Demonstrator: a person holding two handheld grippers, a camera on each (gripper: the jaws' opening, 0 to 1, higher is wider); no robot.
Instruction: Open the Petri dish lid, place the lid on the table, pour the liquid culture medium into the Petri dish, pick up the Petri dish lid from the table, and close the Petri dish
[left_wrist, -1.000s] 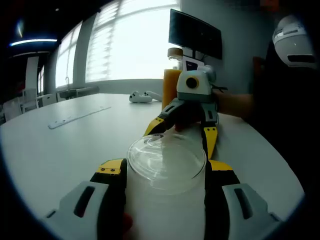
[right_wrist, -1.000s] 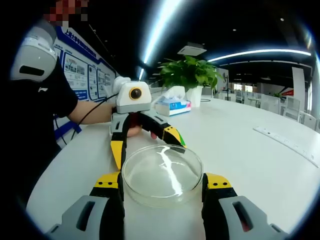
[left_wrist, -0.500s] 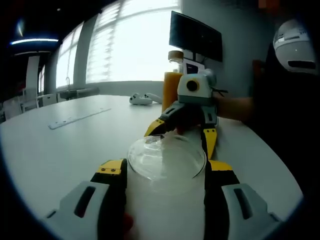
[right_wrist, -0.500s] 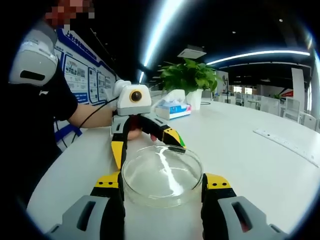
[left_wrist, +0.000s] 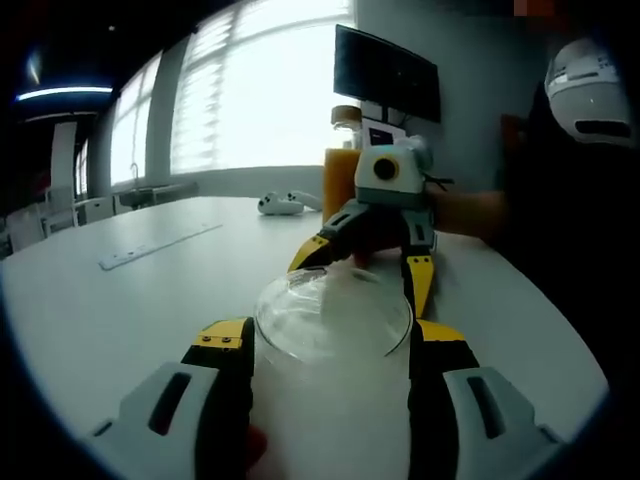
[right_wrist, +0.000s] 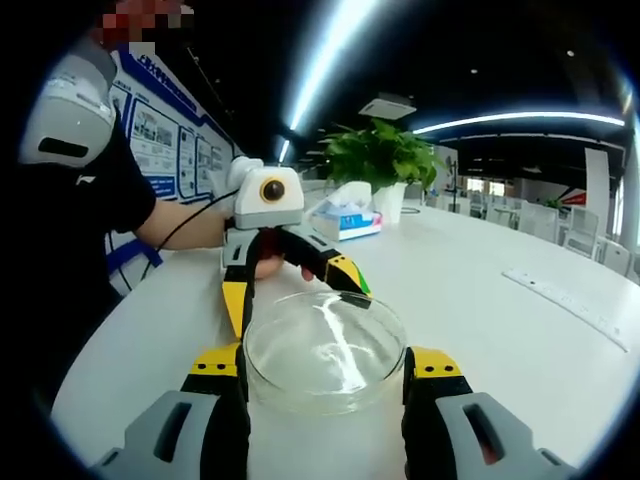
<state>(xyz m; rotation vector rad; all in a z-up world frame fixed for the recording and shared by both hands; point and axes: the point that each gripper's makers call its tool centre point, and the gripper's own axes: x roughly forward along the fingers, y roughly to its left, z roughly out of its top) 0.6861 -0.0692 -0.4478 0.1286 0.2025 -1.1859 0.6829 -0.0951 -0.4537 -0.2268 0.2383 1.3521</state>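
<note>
Potted plant (right_wrist: 378, 152), tissue box (right_wrist: 345, 214), wall monitor (left_wrist: 386, 72), white table (left_wrist: 120, 300)

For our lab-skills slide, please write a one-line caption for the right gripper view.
Both tongs hold one clear Petri dish above the white table, left tongs facing the right tongs.

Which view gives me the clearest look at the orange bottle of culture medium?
The left gripper view: the orange bottle stands on the white table behind the right gripper, its lower part hidden. The right gripper view faces the plant instead.
</note>
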